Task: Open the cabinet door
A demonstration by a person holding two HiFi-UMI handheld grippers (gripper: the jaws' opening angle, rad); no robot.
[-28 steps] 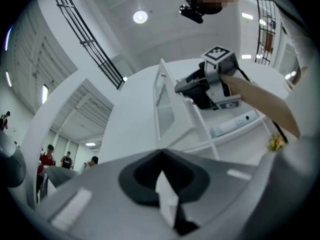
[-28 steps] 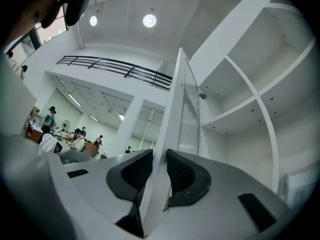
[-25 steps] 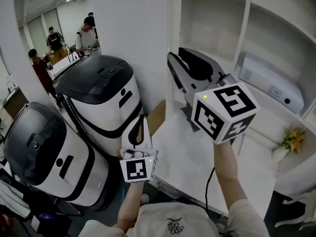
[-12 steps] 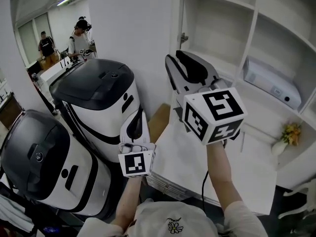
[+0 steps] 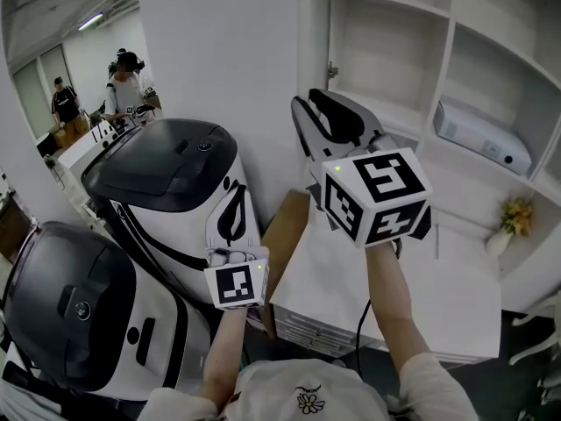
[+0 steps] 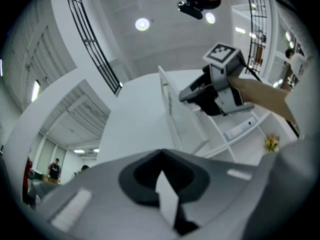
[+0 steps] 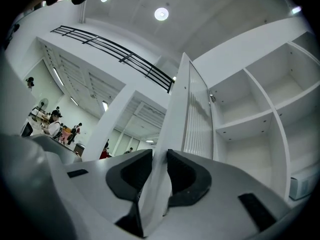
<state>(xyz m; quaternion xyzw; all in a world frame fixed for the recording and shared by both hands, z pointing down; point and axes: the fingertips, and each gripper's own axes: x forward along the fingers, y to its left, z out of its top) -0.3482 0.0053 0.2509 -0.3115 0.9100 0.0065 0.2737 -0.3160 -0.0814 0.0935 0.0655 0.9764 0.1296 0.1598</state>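
Observation:
The white cabinet door (image 5: 313,33) stands swung out from the open shelf cabinet (image 5: 394,51), and I see it almost edge-on. My right gripper (image 5: 308,103) is shut on the door's free edge. In the right gripper view the two dark pads (image 7: 131,174) press on that white edge (image 7: 172,114), and the ribbed inner face runs back to the hinge (image 7: 212,98). My left gripper (image 5: 240,191) hangs lower left in front of a white machine, pointing upward. It is shut and holds nothing (image 6: 161,156). The left gripper view shows the right gripper (image 6: 215,89) clamped on the door (image 6: 172,116).
Two large white-and-black machines (image 5: 175,174) (image 5: 70,305) stand close on the left. A cardboard sheet (image 5: 285,226) leans by the low white shelf top (image 5: 421,279). A white device (image 5: 482,134) and yellow flowers (image 5: 517,213) sit on shelves. People (image 5: 123,86) stand far behind.
The right gripper, still clamped on the door's edge, has moved a little left and toward me with the door. The left gripper has shifted sideways and slightly up.

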